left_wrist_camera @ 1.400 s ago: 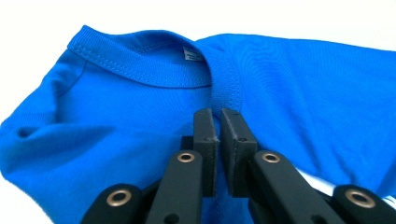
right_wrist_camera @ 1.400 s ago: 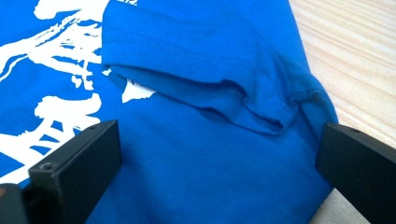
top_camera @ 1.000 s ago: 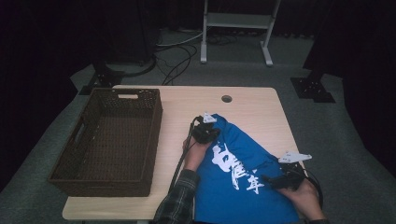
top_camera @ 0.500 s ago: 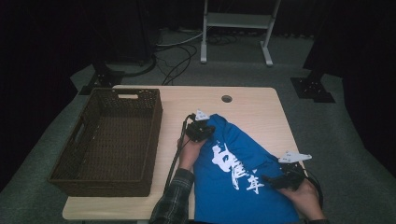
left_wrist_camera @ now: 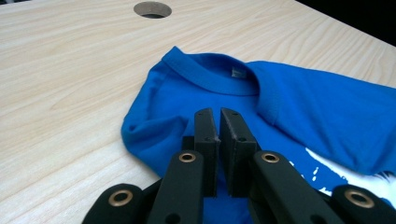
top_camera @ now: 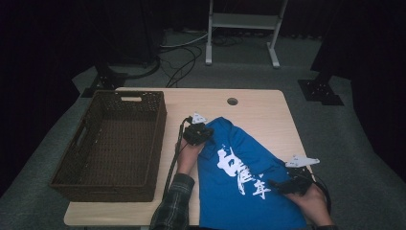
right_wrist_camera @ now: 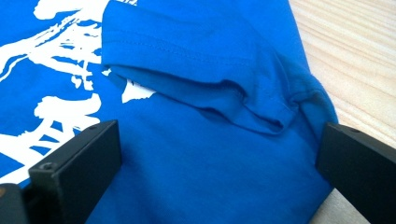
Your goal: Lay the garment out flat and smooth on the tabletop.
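Right gripper (top_camera: 280,186): nearest me, at the table's (top_camera: 258,103) right front edge; jaws spread wide, holding nothing. In the right gripper view I see them standing either side of a folded sleeve, the pads (right_wrist_camera: 77,156) clear of the cloth.

Shirt (top_camera: 239,191): blue, white print across the chest; lies flat on the right half of the table, hem toward me and over the front edge, collar (left_wrist_camera: 210,77) pointing away toward the hole.

Left gripper (top_camera: 203,136): at the shirt's upper left corner, just this side of the collar; jaws clenched together. In the left gripper view I see the pads (left_wrist_camera: 207,126) nearly meeting above the blue fabric; I cannot tell whether any cloth is pinched between them.

Basket (top_camera: 76,143): brown wicker, left half of the table, beside the left forearm, apart from the shirt.

Hole (top_camera: 232,101): round, in the table top beyond the collar
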Tool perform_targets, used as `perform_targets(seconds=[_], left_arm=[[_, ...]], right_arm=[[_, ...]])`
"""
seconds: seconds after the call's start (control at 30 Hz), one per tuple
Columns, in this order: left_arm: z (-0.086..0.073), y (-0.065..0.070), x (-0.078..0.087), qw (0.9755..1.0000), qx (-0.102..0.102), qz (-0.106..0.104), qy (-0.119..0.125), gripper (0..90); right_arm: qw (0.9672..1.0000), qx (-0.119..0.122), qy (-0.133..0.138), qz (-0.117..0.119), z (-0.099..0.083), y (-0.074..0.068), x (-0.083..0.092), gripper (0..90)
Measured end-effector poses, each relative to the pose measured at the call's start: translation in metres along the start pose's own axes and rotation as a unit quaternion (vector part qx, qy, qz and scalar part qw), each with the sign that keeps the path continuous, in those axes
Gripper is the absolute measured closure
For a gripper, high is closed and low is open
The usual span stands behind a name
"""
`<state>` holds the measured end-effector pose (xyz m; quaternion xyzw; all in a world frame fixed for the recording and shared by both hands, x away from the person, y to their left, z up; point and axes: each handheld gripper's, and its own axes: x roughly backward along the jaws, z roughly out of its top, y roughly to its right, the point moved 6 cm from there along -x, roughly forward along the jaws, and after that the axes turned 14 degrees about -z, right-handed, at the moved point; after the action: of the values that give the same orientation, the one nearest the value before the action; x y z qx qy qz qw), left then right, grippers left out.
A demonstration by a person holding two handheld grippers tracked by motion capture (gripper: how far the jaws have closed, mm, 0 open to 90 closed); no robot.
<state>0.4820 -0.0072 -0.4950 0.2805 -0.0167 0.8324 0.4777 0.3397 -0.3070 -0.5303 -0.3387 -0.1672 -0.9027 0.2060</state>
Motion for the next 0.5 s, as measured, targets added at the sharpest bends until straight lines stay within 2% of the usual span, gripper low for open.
perform_targets(seconds=[0.5], left_arm=[[-0.007, -0.014, 0.015, 0.9998, 0.011, 0.018, 0.007, 85.7]], right_arm=[[1.0, 0.0, 0.0, 0.0, 0.0, 0.0, 0.0, 0.0]])
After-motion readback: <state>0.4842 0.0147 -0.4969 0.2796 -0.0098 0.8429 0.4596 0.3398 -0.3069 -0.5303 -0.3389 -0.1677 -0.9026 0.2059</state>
